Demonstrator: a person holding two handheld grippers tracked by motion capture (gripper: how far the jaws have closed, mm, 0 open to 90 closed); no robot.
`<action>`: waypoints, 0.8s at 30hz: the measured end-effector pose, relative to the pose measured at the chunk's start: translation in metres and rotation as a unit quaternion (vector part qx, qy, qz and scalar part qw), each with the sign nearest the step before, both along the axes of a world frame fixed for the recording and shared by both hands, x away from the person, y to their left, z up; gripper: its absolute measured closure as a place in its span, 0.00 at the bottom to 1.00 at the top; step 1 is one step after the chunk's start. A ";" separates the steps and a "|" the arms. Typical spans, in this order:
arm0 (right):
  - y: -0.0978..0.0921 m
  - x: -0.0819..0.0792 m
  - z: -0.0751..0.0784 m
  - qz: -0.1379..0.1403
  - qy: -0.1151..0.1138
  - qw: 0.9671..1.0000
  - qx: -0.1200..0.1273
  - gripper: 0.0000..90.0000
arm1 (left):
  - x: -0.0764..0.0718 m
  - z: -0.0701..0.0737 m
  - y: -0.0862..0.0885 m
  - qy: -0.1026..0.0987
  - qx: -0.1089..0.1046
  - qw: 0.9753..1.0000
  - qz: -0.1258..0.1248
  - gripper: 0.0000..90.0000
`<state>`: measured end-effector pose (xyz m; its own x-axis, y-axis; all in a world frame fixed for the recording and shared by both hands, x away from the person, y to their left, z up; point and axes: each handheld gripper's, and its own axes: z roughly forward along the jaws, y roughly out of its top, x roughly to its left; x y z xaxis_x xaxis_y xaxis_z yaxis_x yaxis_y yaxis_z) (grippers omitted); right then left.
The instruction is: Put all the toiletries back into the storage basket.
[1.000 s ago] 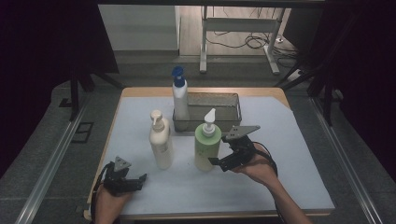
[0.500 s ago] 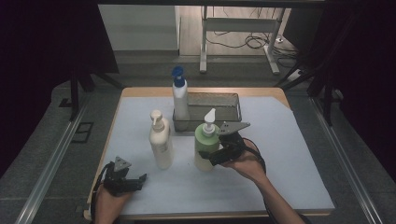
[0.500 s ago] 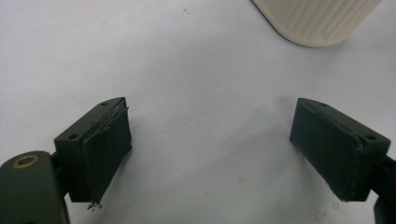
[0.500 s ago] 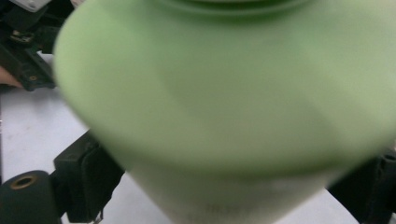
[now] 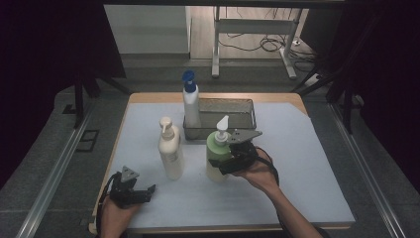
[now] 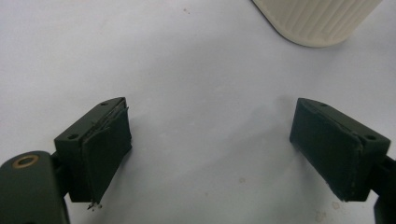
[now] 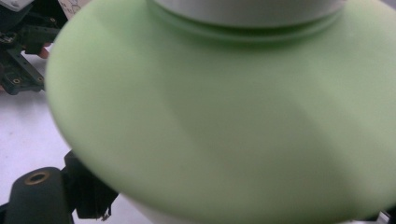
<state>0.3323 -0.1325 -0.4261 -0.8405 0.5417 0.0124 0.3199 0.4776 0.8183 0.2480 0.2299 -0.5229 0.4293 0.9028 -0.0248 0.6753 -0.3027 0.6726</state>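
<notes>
No brand name, label text or other writing can be read on any of the bottles; at this sharpness their fronts appear plain.

The green bottle (image 5: 217, 157), with a white pump head, stands upright near the middle of the tabletop (image 5: 307, 163), just in front of the wire basket (image 5: 242, 111). The right gripper (image 5: 232, 159) is set against its right side at the green shoulder. In the right gripper view the bottle's green shoulder (image 7: 224, 116) is seen very close, between the jaws, one jaw being visible at the lower left; whether the jaws are already pressed onto the bottle cannot be told.

The left gripper (image 5: 132, 191) is held low at the near left corner of the tabletop, well apart from the bottles. In the left gripper view (image 6: 210, 140) its jaws are seen spread wide with nothing between them, over bare white surface, and the ribbed base of the cream bottle (image 6: 317, 21) is seen beyond.

The cream bottle (image 5: 170, 151) stands upright to the left of the green one, apart from it. A white bottle with a blue pump (image 5: 190, 101) stands farther back, touching or just beside the left end of the basket.

The tabletop is covered by a white sheet, slightly speckled with small marks, with a wooden edge showing at the far side. Grey floor lies around it, dark curtains hang at both sides, and a metal frame (image 5: 252, 29) with loose cables (image 5: 257, 45) is seen behind.
</notes>
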 end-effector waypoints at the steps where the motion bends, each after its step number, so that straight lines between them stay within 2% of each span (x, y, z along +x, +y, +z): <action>1: 0.000 0.000 0.001 -0.001 0.001 1.000 -0.002 0.13 | 0.000 0.000 0.000 0.000 0.000 1.000 0.000 0.14; 6: 0.002 -0.003 0.004 -0.004 -0.005 1.000 -0.009 0.13 | 0.000 0.000 0.000 0.001 0.001 1.000 -0.001 0.13; 11: 0.000 -0.002 0.014 -0.007 0.003 1.000 0.002 0.13 | 0.000 0.000 0.000 0.000 0.001 1.000 -0.001 0.13; 24: -0.006 0.015 0.037 -0.034 0.009 0.999 0.009 0.13 | 0.000 0.000 0.000 0.001 0.001 1.000 -0.001 0.13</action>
